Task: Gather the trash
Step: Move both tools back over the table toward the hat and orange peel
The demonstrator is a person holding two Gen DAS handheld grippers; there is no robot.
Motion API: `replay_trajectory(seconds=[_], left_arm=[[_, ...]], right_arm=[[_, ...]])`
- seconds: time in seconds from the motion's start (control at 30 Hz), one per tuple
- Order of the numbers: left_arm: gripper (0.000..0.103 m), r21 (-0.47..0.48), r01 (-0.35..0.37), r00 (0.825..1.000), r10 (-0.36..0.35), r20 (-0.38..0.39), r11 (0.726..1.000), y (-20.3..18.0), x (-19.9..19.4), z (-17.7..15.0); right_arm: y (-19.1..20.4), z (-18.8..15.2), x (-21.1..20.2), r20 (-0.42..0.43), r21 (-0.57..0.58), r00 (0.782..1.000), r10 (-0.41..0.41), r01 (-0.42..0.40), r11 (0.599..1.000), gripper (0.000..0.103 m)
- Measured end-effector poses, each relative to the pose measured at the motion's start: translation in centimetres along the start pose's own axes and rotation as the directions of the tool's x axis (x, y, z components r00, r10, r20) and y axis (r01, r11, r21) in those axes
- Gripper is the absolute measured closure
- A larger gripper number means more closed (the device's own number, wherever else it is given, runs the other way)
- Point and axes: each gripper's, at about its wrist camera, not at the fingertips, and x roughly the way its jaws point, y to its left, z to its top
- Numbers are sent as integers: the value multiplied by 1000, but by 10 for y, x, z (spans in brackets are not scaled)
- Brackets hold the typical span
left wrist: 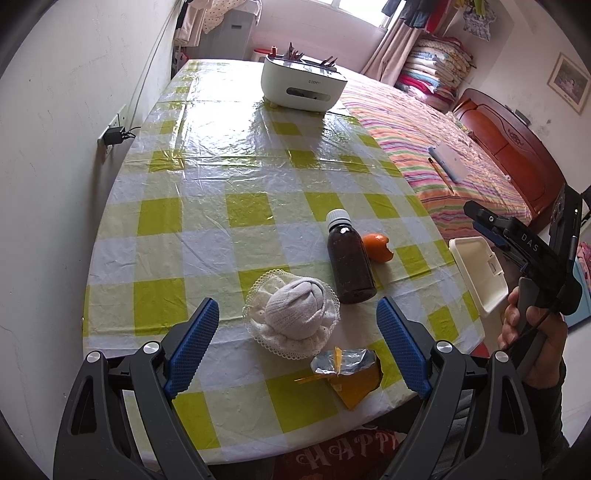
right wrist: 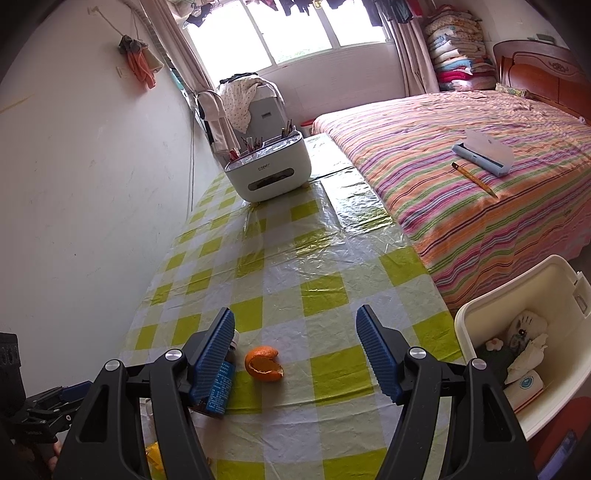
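Daylight comes through a wide window [right wrist: 295,33] at the far end, with curtains [right wrist: 408,51] beside it. A white wall [right wrist: 85,177] runs along the tabletop [right wrist: 325,236], which wears a green checked cover. A bed [right wrist: 480,206] with striped sheets and a wooden headboard [right wrist: 543,70] stands against its other side.

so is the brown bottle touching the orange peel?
Cannot tell. In the left wrist view the bottle overlaps the peel; in the right wrist view a tool finger hides the bottle's near edge.
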Motion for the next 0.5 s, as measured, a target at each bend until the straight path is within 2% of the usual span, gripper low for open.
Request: replay_trajectory(seconds=[0.23, 0.5], left_arm=[[17, 30, 15, 998, -13, -64, 999, -6, 17, -7], [17, 21, 9, 990, -6, -139, 1000, -13, 44, -8]], right_arm=[[12, -5, 8, -40, -42, 999, 11, -13, 999, 36], [20, -10, 20, -96, -56, 995, 33, -38, 998, 36]])
